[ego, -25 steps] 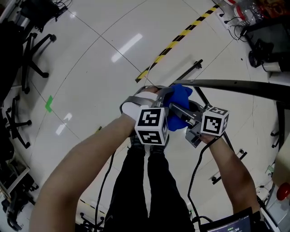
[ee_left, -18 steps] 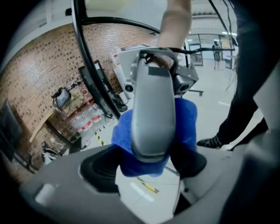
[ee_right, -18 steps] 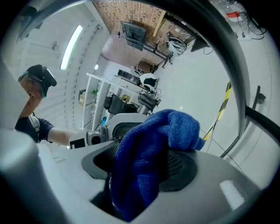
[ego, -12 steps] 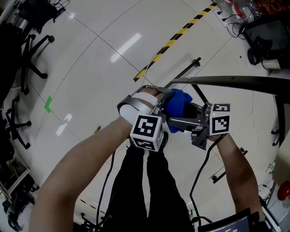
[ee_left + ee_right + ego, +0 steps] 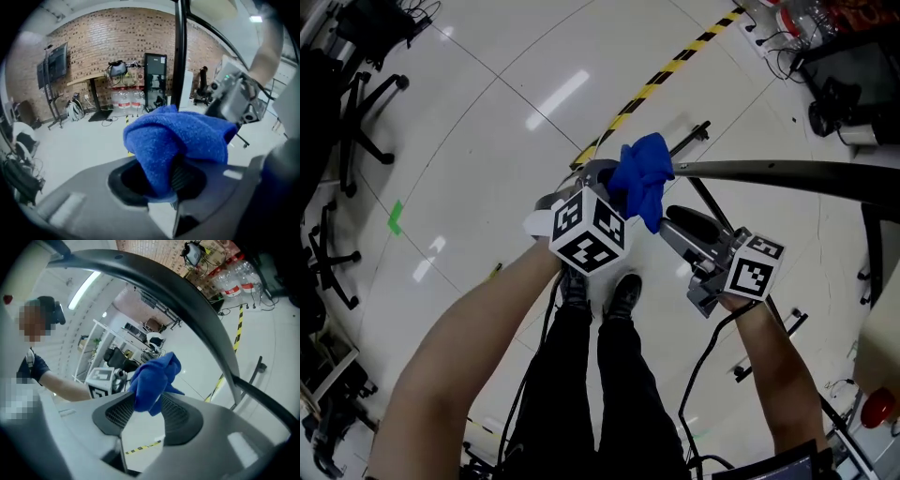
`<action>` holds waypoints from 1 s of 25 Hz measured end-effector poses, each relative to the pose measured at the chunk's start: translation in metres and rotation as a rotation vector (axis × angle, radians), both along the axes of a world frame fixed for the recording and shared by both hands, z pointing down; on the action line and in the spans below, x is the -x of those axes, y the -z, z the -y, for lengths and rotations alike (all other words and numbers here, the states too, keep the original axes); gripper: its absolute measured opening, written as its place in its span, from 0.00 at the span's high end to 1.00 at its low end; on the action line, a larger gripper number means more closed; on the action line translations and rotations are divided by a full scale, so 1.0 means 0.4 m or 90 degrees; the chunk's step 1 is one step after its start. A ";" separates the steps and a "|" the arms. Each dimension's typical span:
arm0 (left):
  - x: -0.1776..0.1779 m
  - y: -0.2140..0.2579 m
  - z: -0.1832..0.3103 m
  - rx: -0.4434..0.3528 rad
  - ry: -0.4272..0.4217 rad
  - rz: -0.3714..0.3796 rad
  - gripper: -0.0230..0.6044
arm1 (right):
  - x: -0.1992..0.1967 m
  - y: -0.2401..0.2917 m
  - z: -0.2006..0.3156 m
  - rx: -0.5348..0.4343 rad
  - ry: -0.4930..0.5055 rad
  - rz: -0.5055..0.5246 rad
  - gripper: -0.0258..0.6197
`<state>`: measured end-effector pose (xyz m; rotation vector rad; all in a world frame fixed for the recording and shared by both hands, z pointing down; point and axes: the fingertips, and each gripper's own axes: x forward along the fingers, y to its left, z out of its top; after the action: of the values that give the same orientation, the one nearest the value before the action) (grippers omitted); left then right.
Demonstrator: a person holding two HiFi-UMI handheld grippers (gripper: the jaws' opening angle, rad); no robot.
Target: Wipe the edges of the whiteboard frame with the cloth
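**Left gripper** [image 5: 617,183] [image 5: 166,180]: the jaws have just been closing and now clamp the cloth [image 5: 639,173] [image 5: 178,136]. In the left gripper view the blue cloth fills the gap between the jaws and bunches up above the tips. The gripper points away from the person and downward. Its cube [image 5: 586,232] faces the head camera.

**Right gripper** [image 5: 673,221] [image 5: 149,400]: the jaws have just been closing partway and stand apart, with a clear gap between the ribbed pads [image 5: 177,416]. The hanging end of the cloth [image 5: 152,380] lies in line with that gap at the tips, but the pads do not clamp it. In the head view this gripper sits just right of the cloth, tips aimed toward it.

**Cloth position:** the cloth is held in the air above the floor [image 5: 487,187], just beside the near end of the frame [image 5: 787,173] [image 5: 187,301]. The frame is a dark bar running to the right edge of the head view. Whether cloth and frame touch cannot be determined.

**Surroundings:**
- Yellow-black tape [image 5: 675,70] runs diagonally across the floor beyond the cloth.
- The person's legs [image 5: 600,394] are below the grippers.
- Chairs [image 5: 356,122] stand at the left edge.
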<state>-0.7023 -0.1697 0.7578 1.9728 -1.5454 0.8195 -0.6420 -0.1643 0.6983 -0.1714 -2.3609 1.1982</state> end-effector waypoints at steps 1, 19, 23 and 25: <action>0.007 -0.004 0.024 0.004 -0.013 0.020 0.80 | -0.015 -0.009 -0.012 -0.010 0.004 -0.012 0.68; -0.087 -0.279 0.268 0.094 -0.345 0.320 0.80 | -0.192 -0.033 -0.025 -0.073 0.017 -0.085 0.72; -0.122 -0.265 0.280 0.044 -0.362 0.284 0.80 | -0.201 -0.040 -0.028 -0.061 0.005 -0.087 0.72; -0.126 -0.234 0.289 0.011 -0.366 0.277 0.80 | -0.199 -0.046 -0.047 -0.057 0.016 -0.087 0.72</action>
<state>-0.6519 -0.2854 0.8515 2.3722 -1.1612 1.5704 -0.5626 -0.1456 0.7168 -0.0863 -2.2809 1.0549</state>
